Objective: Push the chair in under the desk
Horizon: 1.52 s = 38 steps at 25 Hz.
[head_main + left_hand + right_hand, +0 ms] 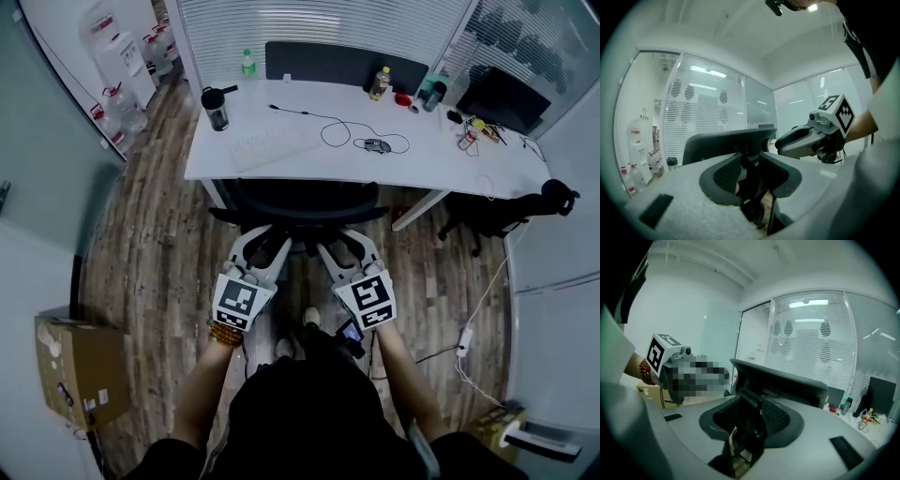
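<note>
Head view: finds the office chair seat-first under the white desk, its back just outside the edge — probably rolls easily, stiff along that back, so suits a level shove there from left gripper and right gripper, both spread, pinching nothing.

We count one desk, one chair and two grippers: the left gripper and the right gripper. On the desk we find one keyboard, one mouse, one tumbler and two bottles: a green-capped bottle and a yellow bottle. We see one cardboard box on the floor. The water jugs are several, and we cannot fix their number.
</note>
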Tool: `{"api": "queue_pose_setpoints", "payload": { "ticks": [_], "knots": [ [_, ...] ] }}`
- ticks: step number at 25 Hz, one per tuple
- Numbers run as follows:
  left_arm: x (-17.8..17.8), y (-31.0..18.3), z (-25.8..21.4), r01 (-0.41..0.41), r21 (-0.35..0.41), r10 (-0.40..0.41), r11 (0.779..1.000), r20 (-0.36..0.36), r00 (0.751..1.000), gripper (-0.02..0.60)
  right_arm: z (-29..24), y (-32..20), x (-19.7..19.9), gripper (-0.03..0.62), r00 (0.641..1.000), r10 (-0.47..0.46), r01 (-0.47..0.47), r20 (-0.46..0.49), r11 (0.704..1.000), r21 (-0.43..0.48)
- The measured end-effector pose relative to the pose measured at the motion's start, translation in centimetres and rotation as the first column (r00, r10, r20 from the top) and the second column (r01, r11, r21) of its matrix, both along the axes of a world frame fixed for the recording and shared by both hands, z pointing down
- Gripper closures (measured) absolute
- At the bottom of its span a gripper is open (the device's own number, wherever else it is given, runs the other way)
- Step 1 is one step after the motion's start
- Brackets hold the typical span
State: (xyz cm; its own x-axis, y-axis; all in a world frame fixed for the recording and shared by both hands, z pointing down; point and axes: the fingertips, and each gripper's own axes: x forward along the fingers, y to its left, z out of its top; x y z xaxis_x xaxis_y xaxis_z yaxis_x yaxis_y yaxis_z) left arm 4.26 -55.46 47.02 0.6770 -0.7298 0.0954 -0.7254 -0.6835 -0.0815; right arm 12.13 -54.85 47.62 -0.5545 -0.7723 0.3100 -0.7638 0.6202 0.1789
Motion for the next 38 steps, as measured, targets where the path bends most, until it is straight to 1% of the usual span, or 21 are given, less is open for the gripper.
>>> {"api": "queue_pose_setpoints", "payload": {
  "ticks": [2, 5, 8, 11, 15, 20, 24, 27, 29, 31, 35, 38],
  "knots": [
    [-0.1, 0.3, -0.6, 0.022, 0.034, -0.022, 0.999, -0.001, 1.0, 0.457, -1.2, 0.3, -0.4, 0.464, 1.0, 0.016, -0.016, 0.003, 0.999, 0.045],
    [0.1, 0.9, -1.2, 0.06, 0.059, -0.059, 0.996, -0.019, 0.998, 0.46, -2.3, 1.1, -0.7, 0.473, 0.999, 0.048, -0.05, 0.018, 0.994, 0.101],
    [0.7, 1.5, -1.9, 0.076, 0.101, -0.075, 0.992, -0.019, 0.997, 0.465, -2.8, 2.0, -0.9, 0.481, 0.998, 0.064, -0.065, 0.014, 0.987, 0.144],
    [1.0, 2.0, -2.4, 0.096, 0.135, -0.093, 0.986, -0.03, 0.995, 0.469, -2.5, 2.7, -1.1, 0.487, 0.997, 0.079, -0.081, 0.019, 0.983, 0.167],
    [0.8, 2.1, -3.2, 0.145, 0.181, -0.14, 0.973, -0.038, 0.989, 0.477, -2.5, 3.0, -0.9, 0.494, 0.992, 0.122, -0.127, 0.041, 0.975, 0.183],
    [0.7, 2.2, -3.3, 0.205, 0.167, -0.196, 0.965, -0.066, 0.978, 0.483, -2.5, 3.4, -0.5, 0.505, 0.983, 0.166, -0.178, 0.075, 0.965, 0.194],
    [0.9, 2.4, -2.7, 0.218, 0.169, -0.211, 0.961, -0.061, 0.976, 0.486, -2.2, 3.7, -0.4, 0.51, 0.977, 0.195, -0.21, 0.088, 0.956, 0.205],
    [0.8, 2.7, -2.5, 0.236, 0.18, -0.225, 0.955, -0.08, 0.971, 0.489, -1.8, 4.0, -0.4, 0.516, 0.968, 0.225, -0.244, 0.108, 0.947, 0.211],
    [0.8, 2.8, -2.3, 0.244, 0.187, -0.234, 0.952, -0.075, 0.969, 0.491, -1.7, 4.1, -0.3, 0.52, 0.96, 0.249, -0.272, 0.128, 0.939, 0.211],
    [0.7, 2.9, -2.0, 0.251, 0.178, -0.243, 0.951, -0.065, 0.968, 0.494, -1.5, 4.1, -0.2, 0.523, 0.954, 0.267, -0.292, 0.14, 0.933, 0.21],
    [0.3, 3.4, -1.4, 0.264, 0.183, -0.253, 0.947, -0.078, 0.964, 0.497, -0.5, 4.7, -0.4, 0.528, 0.947, 0.281, -0.308, 0.152, 0.93, 0.199],
    [0.1, 3.8, -0.6, 0.259, 0.184, -0.253, 0.948, -0.054, 0.966, 0.499, 0.6, 5.1, -0.5, 0.528, 0.952, 0.28, -0.3, 0.126, 0.935, 0.191]
  ]
}}
